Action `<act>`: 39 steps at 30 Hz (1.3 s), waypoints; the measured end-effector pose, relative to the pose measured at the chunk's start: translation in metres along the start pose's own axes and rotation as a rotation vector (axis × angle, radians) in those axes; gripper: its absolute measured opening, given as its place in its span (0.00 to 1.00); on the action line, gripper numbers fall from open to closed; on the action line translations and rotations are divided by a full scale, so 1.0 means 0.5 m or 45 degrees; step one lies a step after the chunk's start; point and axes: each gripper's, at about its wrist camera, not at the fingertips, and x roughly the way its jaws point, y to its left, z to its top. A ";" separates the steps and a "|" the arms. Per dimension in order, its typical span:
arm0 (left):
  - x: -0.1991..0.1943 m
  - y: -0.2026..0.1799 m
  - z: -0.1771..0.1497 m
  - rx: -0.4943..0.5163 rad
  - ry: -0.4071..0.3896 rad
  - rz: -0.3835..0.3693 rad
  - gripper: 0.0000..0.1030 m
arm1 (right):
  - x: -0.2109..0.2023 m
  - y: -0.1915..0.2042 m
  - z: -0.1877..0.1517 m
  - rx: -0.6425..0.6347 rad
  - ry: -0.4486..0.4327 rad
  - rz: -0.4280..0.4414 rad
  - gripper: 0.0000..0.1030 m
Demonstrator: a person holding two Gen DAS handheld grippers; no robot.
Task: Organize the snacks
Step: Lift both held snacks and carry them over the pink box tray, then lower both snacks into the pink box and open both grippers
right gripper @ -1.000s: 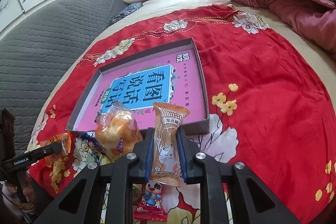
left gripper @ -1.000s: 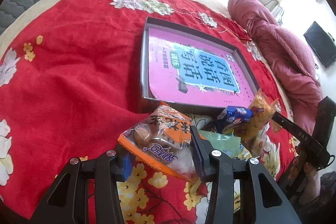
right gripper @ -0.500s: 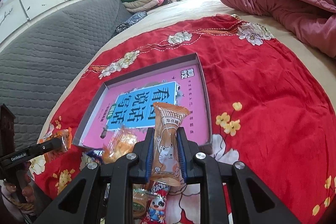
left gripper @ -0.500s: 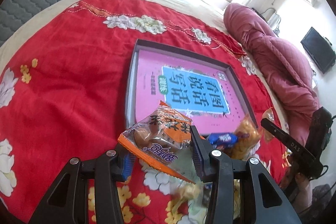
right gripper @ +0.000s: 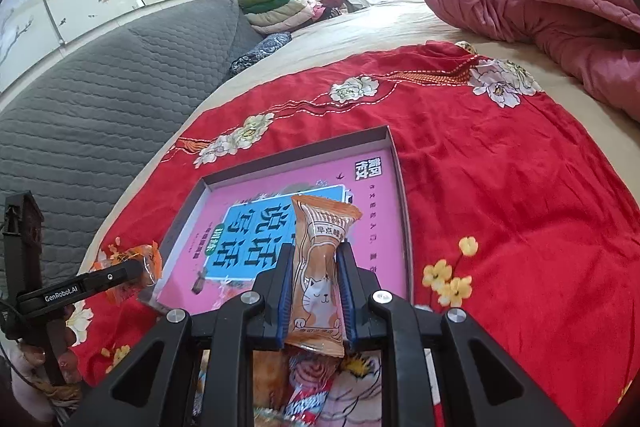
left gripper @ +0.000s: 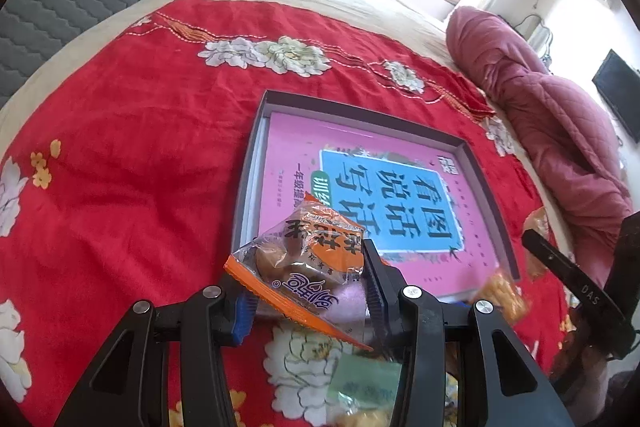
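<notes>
On my left wrist view, the left gripper (left gripper: 308, 291) has its fingers clamped on an orange snack packet (left gripper: 308, 263), held above the near edge of the grey tray (left gripper: 256, 143) on the red bedspread (left gripper: 120, 155). On my right wrist view, the right gripper (right gripper: 314, 291) grasps a slim cat-printed snack bar (right gripper: 318, 275) upright over the same tray (right gripper: 402, 187).

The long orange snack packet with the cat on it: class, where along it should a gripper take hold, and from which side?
Grip the cat snack packet across its narrow width, on the lower half, coming in from its bottom end along its length. It is long and slim, so its flat sides meet the pads; the right gripper holds it just so, upright, top end free above the pink-lined tray.
</notes>
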 end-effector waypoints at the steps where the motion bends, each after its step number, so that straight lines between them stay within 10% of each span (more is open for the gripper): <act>1: 0.004 -0.001 0.002 -0.004 -0.001 0.005 0.46 | 0.004 -0.003 0.002 0.000 0.001 -0.005 0.21; 39: 0.099 -0.029 0.008 0.029 0.046 0.091 0.46 | 0.099 -0.024 -0.014 -0.034 0.196 -0.159 0.21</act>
